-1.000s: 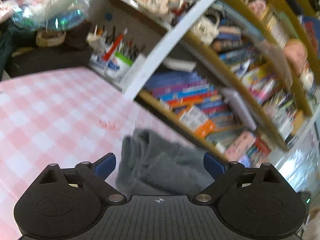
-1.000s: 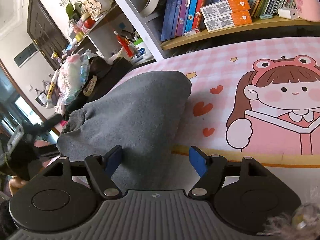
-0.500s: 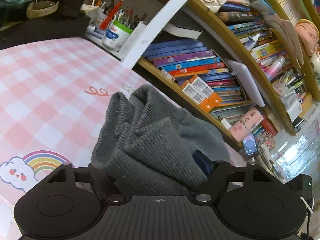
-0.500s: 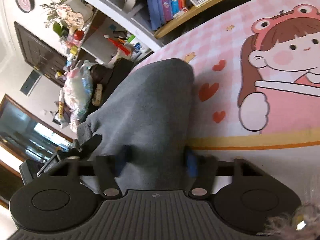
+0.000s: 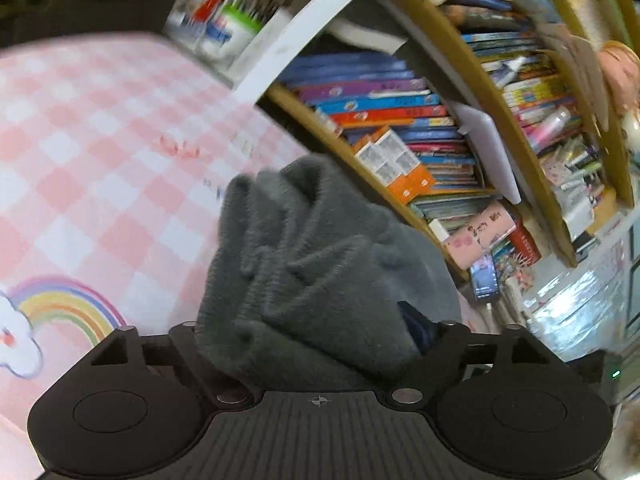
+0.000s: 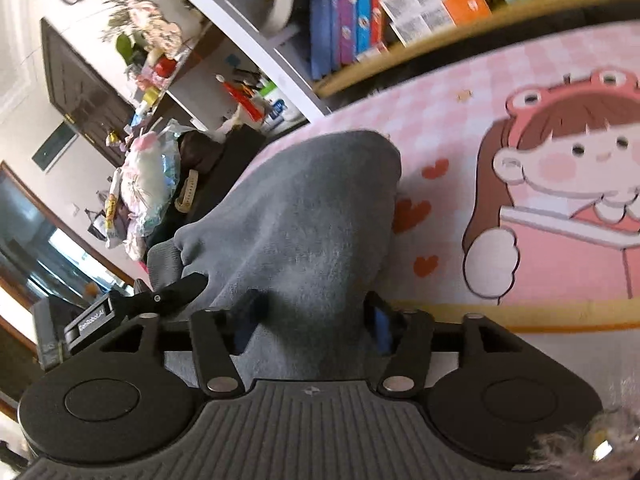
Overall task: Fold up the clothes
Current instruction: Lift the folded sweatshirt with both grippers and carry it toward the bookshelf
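Note:
A grey knitted garment [image 5: 312,248] lies bunched on the pink checked tablecloth [image 5: 80,140]. My left gripper [image 5: 308,332] has a thick wad of it between its jaws, which are opening; the cloth still fills the gap and hides the left pad. In the right wrist view the same garment [image 6: 312,208] slopes from the table up into my right gripper [image 6: 312,324]. Its blue pads [image 6: 380,328] sit against the cloth on both sides while the jaws are opening. The left gripper's black finger [image 6: 180,288] shows at the garment's left edge.
A bookshelf [image 5: 400,112] packed with books runs along the table's far side, with pots of pens [image 5: 232,28] at its left end. A phone [image 5: 484,280] stands near the shelf foot. Bags and clutter [image 6: 148,176] pile up beyond the table's left end. A cartoon girl [image 6: 560,160] is printed on the cloth.
A second ago both grippers stood wide open at the garment's near edge. Both then closed on it, bunching the cloth. The left gripper also pushed in over the garment.

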Demonstrator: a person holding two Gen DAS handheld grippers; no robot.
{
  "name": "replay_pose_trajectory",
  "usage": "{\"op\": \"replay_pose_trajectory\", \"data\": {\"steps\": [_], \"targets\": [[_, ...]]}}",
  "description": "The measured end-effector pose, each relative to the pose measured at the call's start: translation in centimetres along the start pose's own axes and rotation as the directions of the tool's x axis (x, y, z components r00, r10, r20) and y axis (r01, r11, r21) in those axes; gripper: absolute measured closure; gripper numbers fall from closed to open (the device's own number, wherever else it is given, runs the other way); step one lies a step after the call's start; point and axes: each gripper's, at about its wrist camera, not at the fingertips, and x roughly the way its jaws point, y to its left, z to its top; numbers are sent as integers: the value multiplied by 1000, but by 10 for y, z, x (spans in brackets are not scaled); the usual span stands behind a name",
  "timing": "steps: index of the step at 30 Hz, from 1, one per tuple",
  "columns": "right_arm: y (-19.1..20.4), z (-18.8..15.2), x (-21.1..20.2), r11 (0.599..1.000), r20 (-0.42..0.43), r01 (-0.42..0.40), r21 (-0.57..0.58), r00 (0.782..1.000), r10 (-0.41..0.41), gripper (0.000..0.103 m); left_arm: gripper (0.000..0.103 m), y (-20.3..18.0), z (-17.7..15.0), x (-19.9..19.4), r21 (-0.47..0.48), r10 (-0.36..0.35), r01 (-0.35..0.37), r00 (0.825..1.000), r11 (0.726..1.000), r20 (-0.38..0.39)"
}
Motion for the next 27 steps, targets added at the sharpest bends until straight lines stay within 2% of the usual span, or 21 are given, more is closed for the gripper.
{"op": "replay_pose_trajectory", "data": {"steps": [3, 4, 5, 7, 10, 18, 27], "targets": [[-9, -2, 6, 997, -24, -27, 68, 999, 29, 45, 20, -2, -1, 2, 1, 5, -5, 1000, 1000, -3], [-10, -3, 5, 996, -24, -35, 79, 999, 37, 48, 21, -3, -1, 2, 2, 5, -5, 1000, 1000, -3], [-10, -3, 5, 996, -26, -43, 78, 999, 45, 56, 23, -4, -2, 2, 7, 4, -4, 1000, 1000, -1], [-5, -3, 1, 998, -18, -49, 46, 999, 50, 60, 32, -9, -3, -1, 30, 3, -4, 1000, 1000, 12], [5, -3, -5, 999, 5, -33, -22, 999, 33, 64, 36, -14, -4, -5, 48, -17, 16, 999, 999, 28], [14, 5, -30, 993, 81, -14, -114, 996, 23, 65, 37, -28, 0, 0, 73, -89, 85, 995, 994, 51], [2, 19, -46, 993, 126, 23, -116, 992, -8, 65, 37, -48, 7, 24, 124, -116, 112, 993, 986, 24]]}}
